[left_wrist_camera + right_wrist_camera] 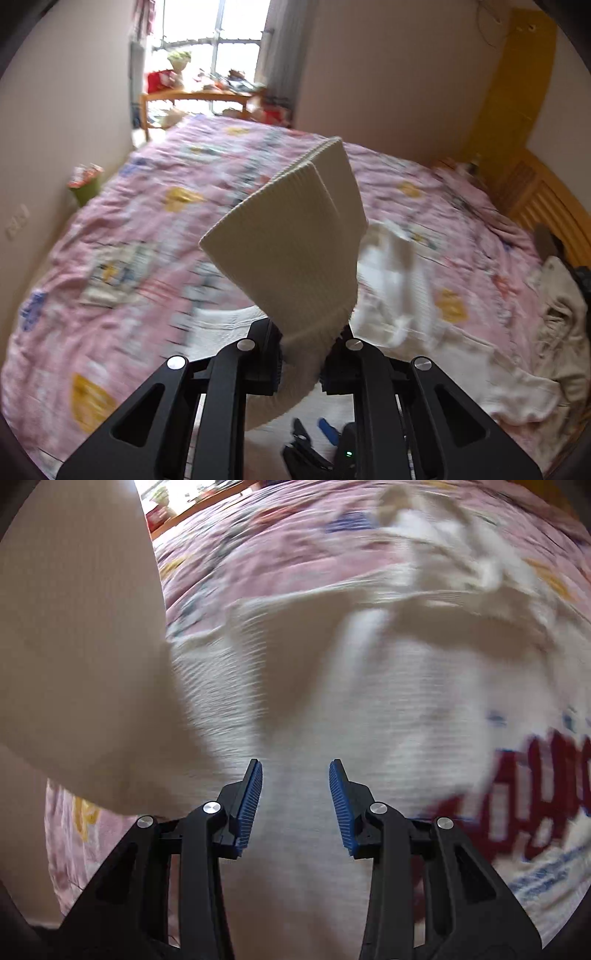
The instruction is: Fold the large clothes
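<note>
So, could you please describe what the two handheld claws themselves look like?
Both are matte black plastic linkages with triangular cut-outs and round silver pivot pins. The right claw has ribbed blue pads on its fingers. The left claw matches it in build; its pads are mostly hidden.

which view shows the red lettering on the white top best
The right wrist view: the red lettering fills its right side on the white top below the open right claw, though blurred. The left wrist view shows only plain cloth, its ribbed cuff gripped by the left claw.
</note>
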Tool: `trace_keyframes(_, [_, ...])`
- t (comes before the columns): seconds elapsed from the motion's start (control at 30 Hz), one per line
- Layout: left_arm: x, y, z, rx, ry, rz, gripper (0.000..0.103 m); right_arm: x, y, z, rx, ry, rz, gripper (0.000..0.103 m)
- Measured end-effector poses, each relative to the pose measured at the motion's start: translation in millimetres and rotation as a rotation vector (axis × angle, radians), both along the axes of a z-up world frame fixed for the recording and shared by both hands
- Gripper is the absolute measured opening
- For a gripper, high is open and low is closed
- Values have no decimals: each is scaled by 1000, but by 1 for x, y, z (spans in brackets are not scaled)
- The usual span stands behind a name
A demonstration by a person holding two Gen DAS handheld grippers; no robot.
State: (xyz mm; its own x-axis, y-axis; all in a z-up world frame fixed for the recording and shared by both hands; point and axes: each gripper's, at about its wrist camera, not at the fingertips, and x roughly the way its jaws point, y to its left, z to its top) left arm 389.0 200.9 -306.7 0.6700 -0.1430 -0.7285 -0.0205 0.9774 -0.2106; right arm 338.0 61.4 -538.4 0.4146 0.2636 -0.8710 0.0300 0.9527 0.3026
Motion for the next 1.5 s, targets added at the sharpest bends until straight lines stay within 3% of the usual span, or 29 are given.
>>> trace_keyframes(0.17, [-4,-106,-22,-51,42,-74,13,-11,-100,12,-16,-29,-103,37])
trace_keyframes(0.27, [-8,-158,-49,-103,72,-66,13,-21,-175,8,-72,-30,-172,38])
trace_keyframes(0.37, [-13,-217,-79,-107,90,-40,13,-25,-243,-2,-118,-19,-232,38])
trace_keyframes(0.47, [-14,-269,-117,-135,165,-27,13,-31,-305,-11,-143,-5,-297,38])
trace_keyframes(0.57, [-16,-306,-151,-103,217,-46,14,-37,-352,-18,-171,8,-328,38])
trace_keyframes(0.67, [-17,-339,-187,-86,306,-131,16,-37,-391,-27,-213,9,-339,41])
trace_keyframes(0.77, [-16,-357,-216,-49,413,-184,25,-35,-415,-36,-160,16,-346,46])
trace_keyframes(0.83, [-24,-364,-228,-14,436,-199,45,-33,-423,-39,-125,26,-319,47])
trace_keyframes(0.87, [-26,-364,-228,-19,440,-206,63,-32,-422,-38,-119,26,-307,50])
trace_keyframes(0.9, [-29,-365,-227,-24,437,-214,67,-33,-421,-36,-115,26,-290,53])
trace_keyframes(1.0, [-33,-371,-215,-17,436,-285,74,-32,-418,-28,-122,34,-265,56])
trace_keyframes(1.1, [-36,-374,-190,-24,407,-324,75,-34,-420,-17,-110,21,-287,56])
trace_keyframes(1.27, [-28,-340,-146,-67,339,-294,81,-33,-419,13,-41,-15,-315,56])
trace_keyframes(1.4, [-17,-284,-129,34,288,-177,85,-27,-409,29,-26,-13,-323,56])
trace_keyframes(1.5, [-4,-232,-141,156,298,-77,85,-22,-401,29,-36,12,-321,56])
